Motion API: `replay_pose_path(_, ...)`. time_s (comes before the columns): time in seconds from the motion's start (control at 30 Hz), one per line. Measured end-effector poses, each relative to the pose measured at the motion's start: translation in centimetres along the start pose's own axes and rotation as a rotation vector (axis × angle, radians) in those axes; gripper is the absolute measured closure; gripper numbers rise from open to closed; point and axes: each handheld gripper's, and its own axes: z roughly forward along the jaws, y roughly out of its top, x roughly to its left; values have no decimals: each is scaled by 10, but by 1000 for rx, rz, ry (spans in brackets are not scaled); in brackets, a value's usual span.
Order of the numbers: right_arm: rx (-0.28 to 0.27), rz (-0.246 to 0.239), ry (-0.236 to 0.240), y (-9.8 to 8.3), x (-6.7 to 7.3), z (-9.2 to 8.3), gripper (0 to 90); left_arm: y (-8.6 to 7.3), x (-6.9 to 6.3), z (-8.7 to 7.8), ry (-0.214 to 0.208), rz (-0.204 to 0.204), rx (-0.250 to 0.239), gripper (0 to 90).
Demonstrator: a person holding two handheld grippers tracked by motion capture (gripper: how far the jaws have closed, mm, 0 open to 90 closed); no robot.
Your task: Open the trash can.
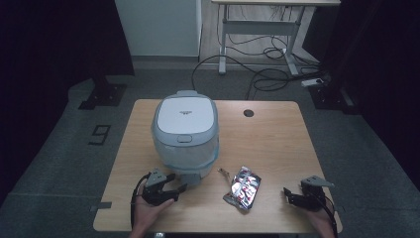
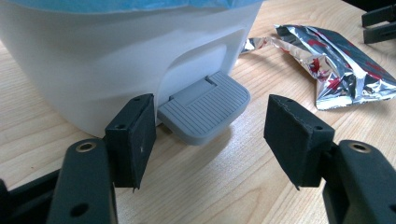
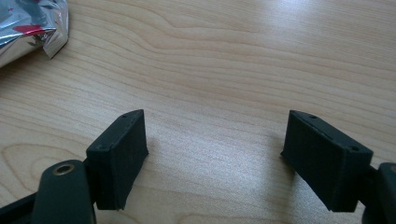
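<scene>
Grey ribbed plastic marks the tab (image 2: 204, 110) I am lined up on: it juts from the base of the white cooker (image 1: 184, 130) at its near side, just above the wooden table (image 1: 277, 144). From the left gripper view it sits ahead of my left gripper (image 2: 212, 140), whose jaws stand spread with nothing between them, the left pad (image 2: 133, 135) close beside the cooker wall. From above, that tab is a small grey nub (hard to make out) beside the gripper's tips. My right gripper (image 1: 296, 196) rests well apart at the table's right, jaws released over bare wood. A silver foil packet (image 1: 243, 187) lies between the two grippers; the right gripper view cuts it off to one crinkled corner. The left gripper view crops the cooker's lid away, showing a blue band at its top edge.
</scene>
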Motion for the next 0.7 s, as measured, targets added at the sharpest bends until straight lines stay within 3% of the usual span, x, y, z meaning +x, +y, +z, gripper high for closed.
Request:
replay_pose_path(0.33,0,4,-2,0,0,0,213,2,-6,3,13,17,5,371)
replay_pose_path(0.53,0,5,-4,0,0,0,213,5,-9,2,30,20,-18,419)
replay_pose_path(0.63,0,5,-4,0,0,0,213,6,-10,1,25,16,-29,454)
replay_pose_path(0.7,0,5,-5,0,0,1,213,9,-11,3,-5,6,-23,540)
